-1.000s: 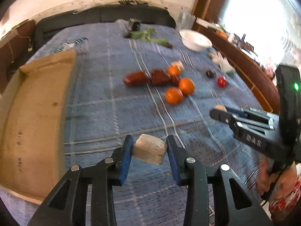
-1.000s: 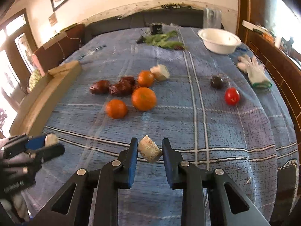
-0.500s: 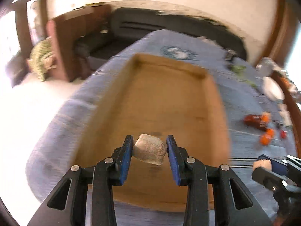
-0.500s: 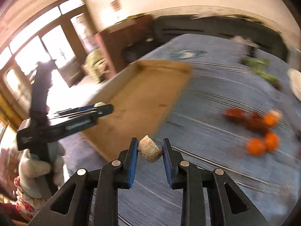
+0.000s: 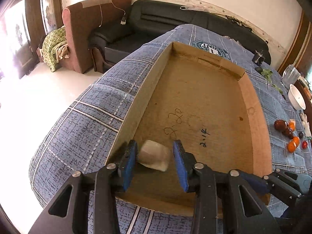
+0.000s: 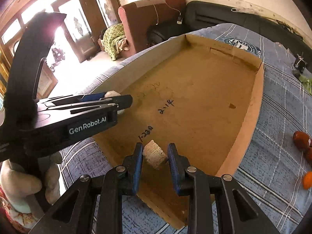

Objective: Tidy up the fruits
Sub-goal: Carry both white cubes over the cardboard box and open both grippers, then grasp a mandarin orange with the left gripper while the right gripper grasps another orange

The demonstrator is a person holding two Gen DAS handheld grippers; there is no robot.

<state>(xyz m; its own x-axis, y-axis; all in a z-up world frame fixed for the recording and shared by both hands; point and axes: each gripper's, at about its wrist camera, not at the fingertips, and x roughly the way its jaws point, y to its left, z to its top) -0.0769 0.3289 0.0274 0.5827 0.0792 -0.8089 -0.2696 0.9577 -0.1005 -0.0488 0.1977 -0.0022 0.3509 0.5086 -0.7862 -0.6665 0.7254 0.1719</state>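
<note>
A shallow cardboard tray (image 5: 195, 97) lies on the blue checked cloth. My left gripper (image 5: 155, 144) hangs over the tray's near left corner, jaws opening. A pale fruit chunk (image 5: 154, 157) sits blurred between its blue pads, with a gap on the right side. My right gripper (image 6: 155, 146) is shut on a second pale, ridged chunk (image 6: 154, 155) above the tray's (image 6: 195, 87) near edge. The left gripper (image 6: 117, 99) shows side-on at the left of the right wrist view. Oranges (image 5: 291, 147), dark red fruits (image 5: 280, 124) and a small red fruit (image 5: 304, 144) lie far right.
A white bowl (image 5: 297, 99), a glass jar (image 5: 290, 76) and green leaves (image 5: 267, 73) stand at the table's far right. The cloth drops off at the left edge toward the floor. A brown armchair (image 5: 87, 29) and a dark sofa (image 5: 175, 19) stand beyond.
Both grippers swung left from the fruit pile to above the cardboard tray, each carrying a pale chunk. The left jaws have spread and its chunk has come loose.
</note>
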